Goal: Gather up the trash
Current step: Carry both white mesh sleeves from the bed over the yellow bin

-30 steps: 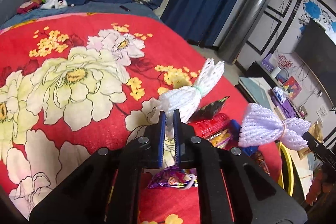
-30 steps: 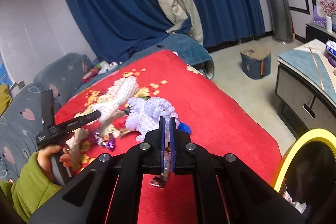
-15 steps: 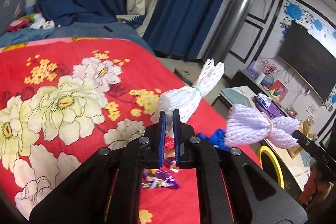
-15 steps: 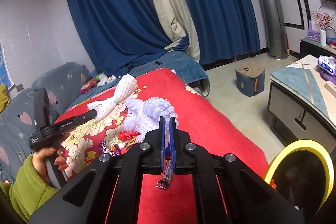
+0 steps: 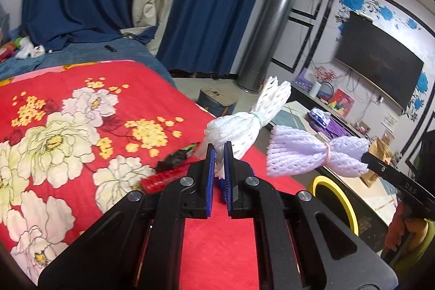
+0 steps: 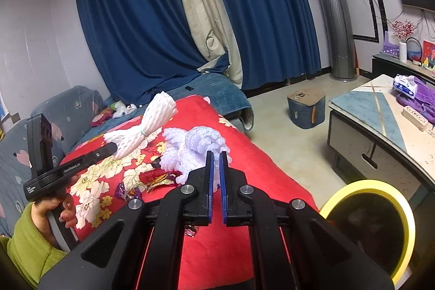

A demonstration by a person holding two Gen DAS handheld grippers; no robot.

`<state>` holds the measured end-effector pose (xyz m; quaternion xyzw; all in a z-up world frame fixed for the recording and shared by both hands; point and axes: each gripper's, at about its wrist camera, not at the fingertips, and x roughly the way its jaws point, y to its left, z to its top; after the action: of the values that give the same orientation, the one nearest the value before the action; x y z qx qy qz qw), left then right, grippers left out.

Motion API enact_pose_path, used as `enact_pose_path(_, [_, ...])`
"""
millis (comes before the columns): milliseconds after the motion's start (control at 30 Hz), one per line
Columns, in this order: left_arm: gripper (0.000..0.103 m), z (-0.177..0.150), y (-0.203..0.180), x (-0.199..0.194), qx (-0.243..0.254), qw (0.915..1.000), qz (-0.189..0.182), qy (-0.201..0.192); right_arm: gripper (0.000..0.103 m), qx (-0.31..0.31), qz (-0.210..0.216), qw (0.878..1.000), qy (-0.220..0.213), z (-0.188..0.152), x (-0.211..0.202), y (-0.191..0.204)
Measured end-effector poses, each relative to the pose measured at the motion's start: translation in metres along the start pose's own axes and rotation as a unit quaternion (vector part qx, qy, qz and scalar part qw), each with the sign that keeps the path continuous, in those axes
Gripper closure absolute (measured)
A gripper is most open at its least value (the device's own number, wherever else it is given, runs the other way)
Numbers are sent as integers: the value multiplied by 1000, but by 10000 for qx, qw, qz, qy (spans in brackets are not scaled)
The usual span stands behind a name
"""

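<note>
White foam net [image 5: 239, 128] and lilac foam net [image 5: 304, 154]: your left claw [image 5: 218, 162] and right claw [image 6: 216, 167] are gripping one each; you are carrying them, needing release over the yellow-rimmed bin [image 6: 380, 189].

Air above red blanket [image 6: 244, 154] open; wrappers [image 6: 152, 178] lie low on it, no block. Floor [image 6: 293, 143] btwn bed and coffee table [image 6: 380, 113] clear except small box [image 6: 305, 108]. Yellow-rimmed bin [image 6: 367, 222] mouth unobstructed, just beside bed edge
</note>
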<state>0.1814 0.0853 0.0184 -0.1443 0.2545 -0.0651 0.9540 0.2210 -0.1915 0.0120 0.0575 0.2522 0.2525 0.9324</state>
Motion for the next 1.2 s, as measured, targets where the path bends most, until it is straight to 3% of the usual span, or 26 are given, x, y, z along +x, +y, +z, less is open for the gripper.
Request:
enact_pose_path(567, [100, -15, -48, 4, 477, 9977, -461, 140, 98, 317, -714, 9969, -14, -17, -38, -41])
enact_pose_path(1200, [100, -44, -98, 16, 963, 9907, -838, 469, 98, 811, -1485, 9854, -175, -37, -78, -90])
